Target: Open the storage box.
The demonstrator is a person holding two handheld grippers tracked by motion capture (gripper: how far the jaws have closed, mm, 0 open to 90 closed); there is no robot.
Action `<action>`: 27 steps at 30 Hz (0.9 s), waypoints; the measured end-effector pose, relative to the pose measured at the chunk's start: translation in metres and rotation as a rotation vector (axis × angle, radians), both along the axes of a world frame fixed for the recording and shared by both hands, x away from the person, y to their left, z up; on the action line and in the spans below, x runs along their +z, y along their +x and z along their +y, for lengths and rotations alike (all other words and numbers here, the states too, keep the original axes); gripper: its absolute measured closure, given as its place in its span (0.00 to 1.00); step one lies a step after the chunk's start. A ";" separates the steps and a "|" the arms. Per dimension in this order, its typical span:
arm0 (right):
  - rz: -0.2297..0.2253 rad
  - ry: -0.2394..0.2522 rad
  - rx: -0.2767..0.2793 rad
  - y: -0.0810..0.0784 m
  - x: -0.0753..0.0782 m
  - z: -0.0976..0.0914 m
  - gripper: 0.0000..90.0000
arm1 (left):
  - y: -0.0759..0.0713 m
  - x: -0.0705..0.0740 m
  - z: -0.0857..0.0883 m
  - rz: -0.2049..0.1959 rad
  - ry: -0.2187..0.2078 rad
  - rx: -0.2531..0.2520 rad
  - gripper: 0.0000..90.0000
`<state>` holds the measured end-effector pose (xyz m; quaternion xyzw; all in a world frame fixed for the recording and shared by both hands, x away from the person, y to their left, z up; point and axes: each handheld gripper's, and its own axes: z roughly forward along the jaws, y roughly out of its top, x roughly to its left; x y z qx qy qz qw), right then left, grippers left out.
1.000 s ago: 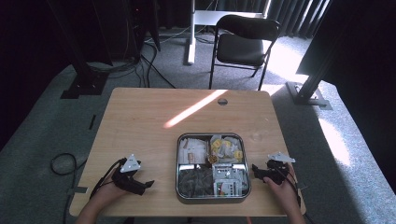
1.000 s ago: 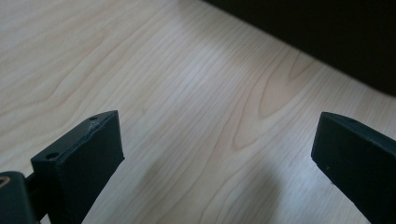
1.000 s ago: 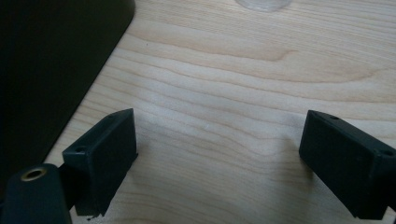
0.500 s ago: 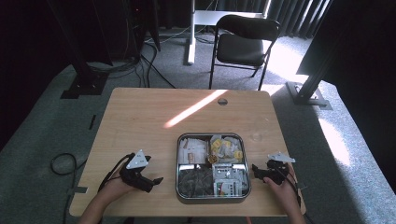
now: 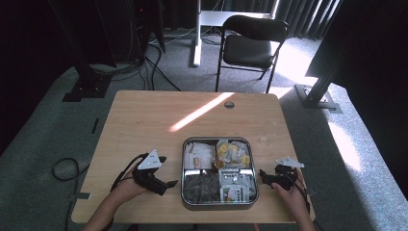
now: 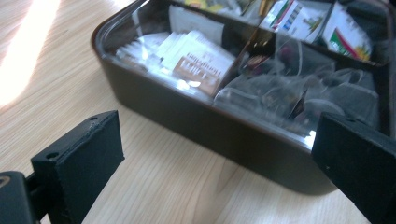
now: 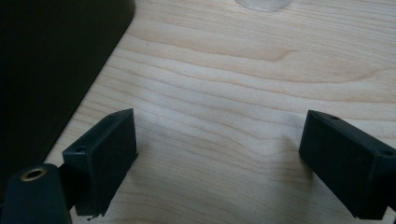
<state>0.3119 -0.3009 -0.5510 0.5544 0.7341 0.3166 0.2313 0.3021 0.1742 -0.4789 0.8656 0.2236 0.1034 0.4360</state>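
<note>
A wooden table (image 5: 144, 120) stands before a black chair (image 5: 250, 41); the tin (image 5: 219, 202) runs front-to-back, both the left gripper (image 5: 166, 171) and right gripper (image 5: 263, 177) spread beside it.

1. The tabletop (image 5: 144, 120) fills the middle of the high view; a chair (image 5: 250, 45) stands behind it, at the upper centre of the frame.
2. A tray (image 5: 184, 168) with four compartments sits on the tabletop, low and right of centre.
3. The left gripper (image 5: 163, 173) lies just left of the tray, jaws apart, near the tray's lower left corner.
4. The right gripper (image 5: 262, 174) lies just right of the tray, jaws spread over bare tabletop.
5. In the left gripper view, the tray's wall (image 6: 210, 126) crosses between the jaws, with packets (image 6: 196, 53) inside, upper centre.
</note>
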 end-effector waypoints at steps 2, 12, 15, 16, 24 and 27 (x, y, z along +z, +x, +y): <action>0.000 0.000 0.000 0.000 0.000 0.000 0.12 | 0.001 0.002 -0.004 -0.002 -0.002 -0.012 0.02; 0.000 0.000 0.000 0.000 0.000 0.000 0.12 | 0.004 0.007 -0.027 -0.009 -0.016 -0.062 0.02; 0.000 0.000 0.000 0.000 0.000 0.000 0.12 | 0.005 0.007 -0.035 -0.012 -0.007 -0.074 0.02; 0.000 0.000 0.000 0.000 0.000 0.000 0.12 | 0.005 0.007 -0.037 -0.013 -0.007 -0.078 0.02; 0.000 0.000 0.000 0.000 0.000 0.000 0.12 | 0.008 0.009 -0.055 -0.010 -0.017 -0.108 0.02; 0.000 0.000 0.000 0.000 0.000 0.000 0.12 | 0.009 0.010 -0.064 -0.012 -0.013 -0.124 0.02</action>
